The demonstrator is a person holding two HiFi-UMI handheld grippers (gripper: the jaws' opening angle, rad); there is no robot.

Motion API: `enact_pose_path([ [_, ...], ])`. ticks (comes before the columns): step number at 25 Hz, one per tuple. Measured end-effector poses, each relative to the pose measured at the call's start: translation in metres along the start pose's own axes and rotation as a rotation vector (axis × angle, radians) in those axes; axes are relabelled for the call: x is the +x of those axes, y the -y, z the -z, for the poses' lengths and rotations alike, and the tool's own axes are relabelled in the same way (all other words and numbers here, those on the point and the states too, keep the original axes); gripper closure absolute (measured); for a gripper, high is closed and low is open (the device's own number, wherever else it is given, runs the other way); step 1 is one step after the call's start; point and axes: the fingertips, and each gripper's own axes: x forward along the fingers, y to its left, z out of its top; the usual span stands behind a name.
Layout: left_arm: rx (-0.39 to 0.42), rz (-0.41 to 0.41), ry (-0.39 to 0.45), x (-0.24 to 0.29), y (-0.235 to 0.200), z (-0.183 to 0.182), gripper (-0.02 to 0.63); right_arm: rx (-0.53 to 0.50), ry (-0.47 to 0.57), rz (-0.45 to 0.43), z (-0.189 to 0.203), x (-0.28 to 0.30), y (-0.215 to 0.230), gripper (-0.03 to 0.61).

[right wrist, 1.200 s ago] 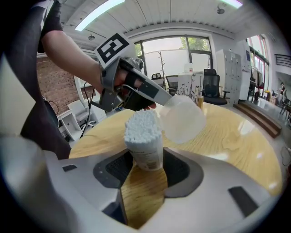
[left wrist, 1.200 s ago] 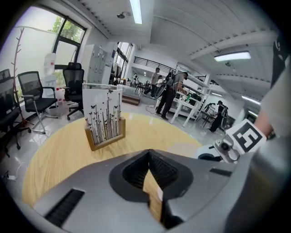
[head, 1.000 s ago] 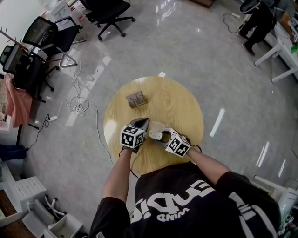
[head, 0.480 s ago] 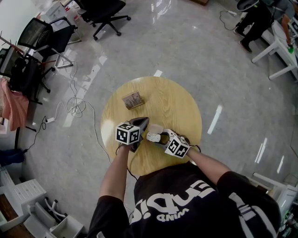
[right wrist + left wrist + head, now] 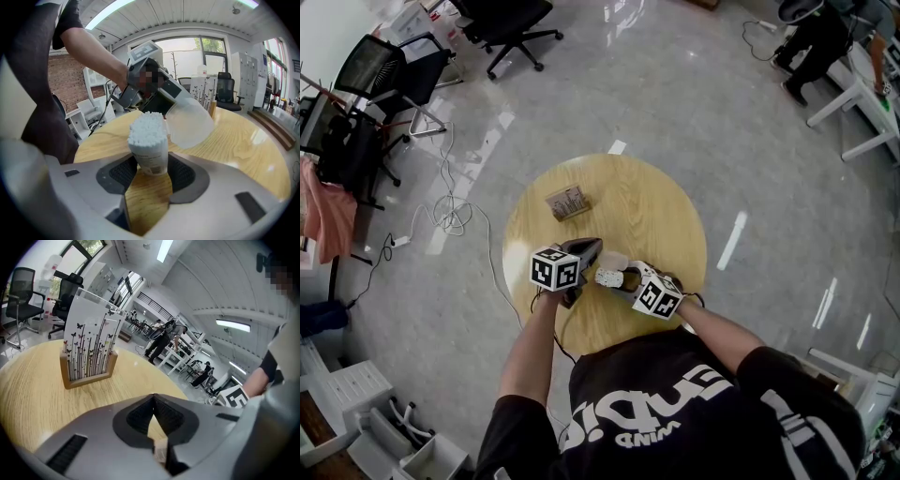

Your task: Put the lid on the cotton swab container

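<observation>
Lid (image 5: 190, 119) first: a frosted, see-through cap, rounded like a small cup. It hangs tilted from the tip of the left gripper (image 5: 153, 404), above the table (image 5: 243, 140) close to its near edge. In the left gripper view the jaws are drawn together, with only a thin pale edge pinched between them. In the right gripper view the cap sits at that gripper's tip, just beside the swab heads and not over them. Whether it touches them cannot be told.

To its right is the container (image 5: 149, 150), a narrow pale tub packed full of white cotton swabs (image 5: 146, 125) that stand bunched above its rim. It is upright between the dark ribbed pads of the right gripper (image 5: 151, 171), which are closed against its lower sides. Bare wood shows beneath it.

From the head view the left forearm (image 5: 530, 356) is bare and reaches forward, its gripper angled toward the right. The right arm comes in from the right under a black sleeve (image 5: 769, 375), its gripper angled toward the left. The two tips meet over the near edge of the table.

A label with small dark print wraps the container, too fine to read. Each gripper's cube (image 5: 555, 269) carries black-and-white square markers. Toward the far left edge of the table stands a clear card holder (image 5: 91, 345) in a wooden base, printed with thin stems and butterflies. The black shirt (image 5: 675, 417) bears large white lettering that cannot be read from the head view.
</observation>
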Motion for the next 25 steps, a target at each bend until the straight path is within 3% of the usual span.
enact_pose_path([
  [14,-0.047,0.117,0.022,-0.002,0.019,-0.008,0.604,-0.001,0.0,-0.005,0.001,-0.001,-0.001,0.38],
  [25,-0.096,0.149,-0.046,0.0,0.028,-0.007,0.604,-0.002,0.001,-0.003,0.0,-0.002,-0.003,0.38],
])
